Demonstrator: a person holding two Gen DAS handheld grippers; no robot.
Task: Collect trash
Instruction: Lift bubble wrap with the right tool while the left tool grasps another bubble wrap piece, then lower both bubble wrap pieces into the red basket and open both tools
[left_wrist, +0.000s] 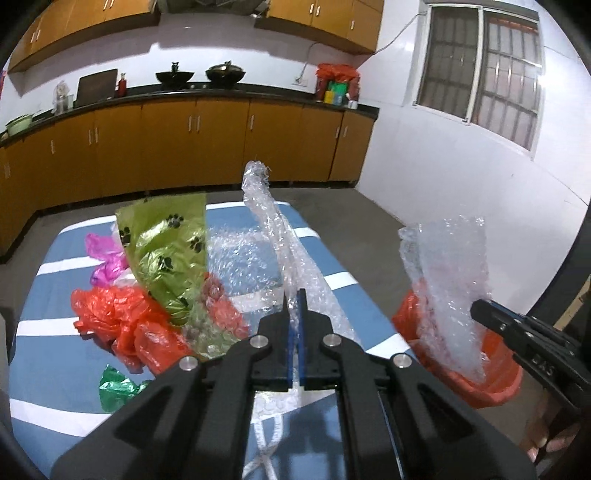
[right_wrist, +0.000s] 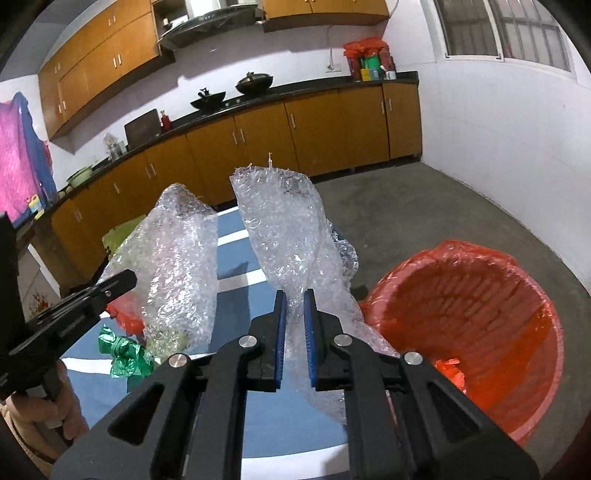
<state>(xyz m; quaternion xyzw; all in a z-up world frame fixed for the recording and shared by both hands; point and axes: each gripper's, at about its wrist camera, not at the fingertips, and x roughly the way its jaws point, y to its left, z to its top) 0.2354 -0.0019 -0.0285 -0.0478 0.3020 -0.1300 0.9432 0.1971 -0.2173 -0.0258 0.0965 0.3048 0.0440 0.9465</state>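
My left gripper (left_wrist: 294, 300) is shut on a long strip of clear bubble wrap (left_wrist: 275, 229) and holds it above the blue striped table (left_wrist: 55, 295). My right gripper (right_wrist: 294, 300) is shut on a second sheet of bubble wrap (right_wrist: 286, 221), held up beside the orange-lined trash bin (right_wrist: 480, 291). The right gripper with its sheet (left_wrist: 448, 280) also shows in the left wrist view, over the bin (left_wrist: 491, 384). The left gripper's sheet (right_wrist: 177, 266) shows in the right wrist view. On the table lie a green paw-print bag (left_wrist: 170, 251), orange bags (left_wrist: 125, 317), a pink bag (left_wrist: 105, 258) and green foil (left_wrist: 118, 387).
Wooden kitchen cabinets (left_wrist: 184, 147) and a dark counter with woks run along the far wall. A barred window (left_wrist: 480, 70) is on the right wall. Grey floor (right_wrist: 424, 214) surrounds the table and bin. A little orange scrap lies inside the bin (right_wrist: 450, 369).
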